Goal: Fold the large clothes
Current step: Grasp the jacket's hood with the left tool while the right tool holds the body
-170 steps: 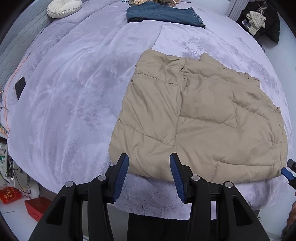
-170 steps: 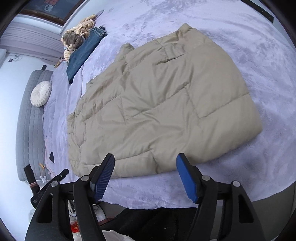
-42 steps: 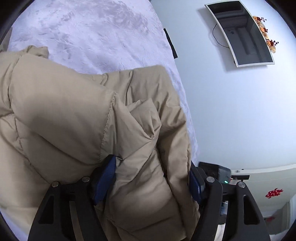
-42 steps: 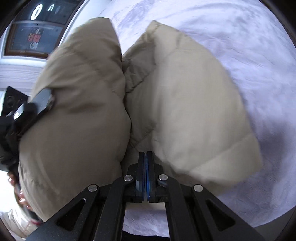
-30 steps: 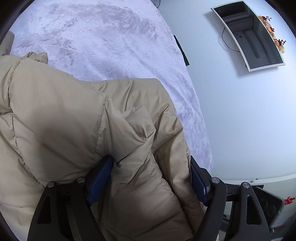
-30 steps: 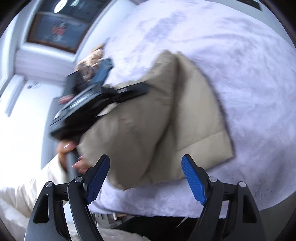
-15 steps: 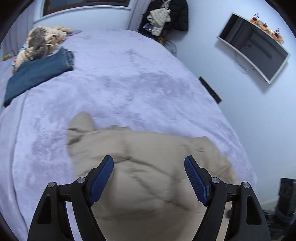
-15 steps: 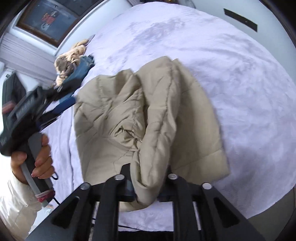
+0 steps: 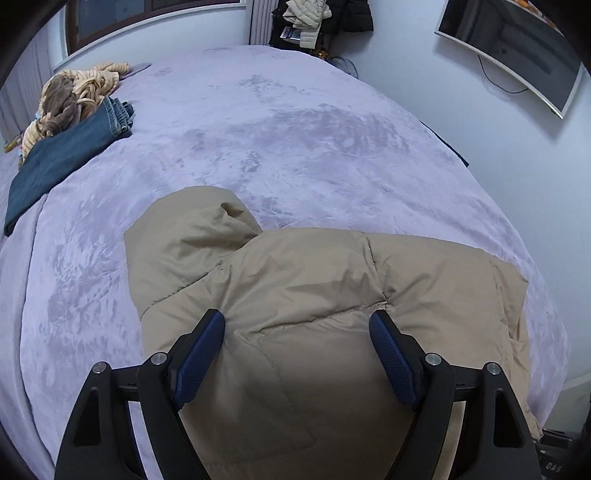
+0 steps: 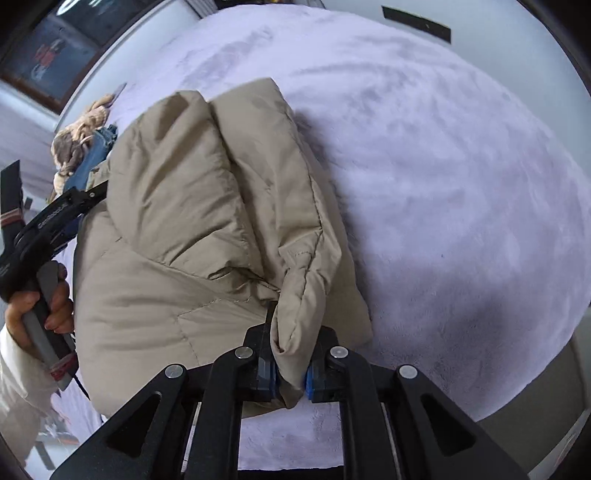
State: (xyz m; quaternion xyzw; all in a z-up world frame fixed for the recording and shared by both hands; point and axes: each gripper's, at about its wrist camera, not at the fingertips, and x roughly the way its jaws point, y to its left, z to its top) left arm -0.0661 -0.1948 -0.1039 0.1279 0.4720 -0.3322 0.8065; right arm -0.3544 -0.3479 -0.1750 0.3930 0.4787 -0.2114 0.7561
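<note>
A tan puffer jacket point(image 9: 314, 295) lies folded in a thick bundle on the lilac bed point(image 9: 295, 129). My left gripper point(image 9: 297, 332) hangs just over its near part. Its jaws stand wide and are still opening, the padded cloth lies under and between them, and the pads do not press it. In the right wrist view the jacket point(image 10: 177, 229) fills the left half. My right gripper point(image 10: 290, 378) pinches a rolled fold of its near edge between the blue pads, though its jaws are easing open. A hand point(image 10: 33, 310) holds the left gripper's handle at the far left.
Folded blue jeans point(image 9: 62, 155) and a tan knitted garment point(image 9: 70, 96) lie at the bed's far left. A wall screen point(image 9: 517, 48) hangs on the right, and clothes point(image 9: 317, 18) hang at the back. The bed's edge drops off on the right, close to the jacket.
The left gripper let go of the bunched jacket and drew back, tipping up to see the whole bed. The right gripper opened, then shut on a fold of the jacket's edge and sank lower.
</note>
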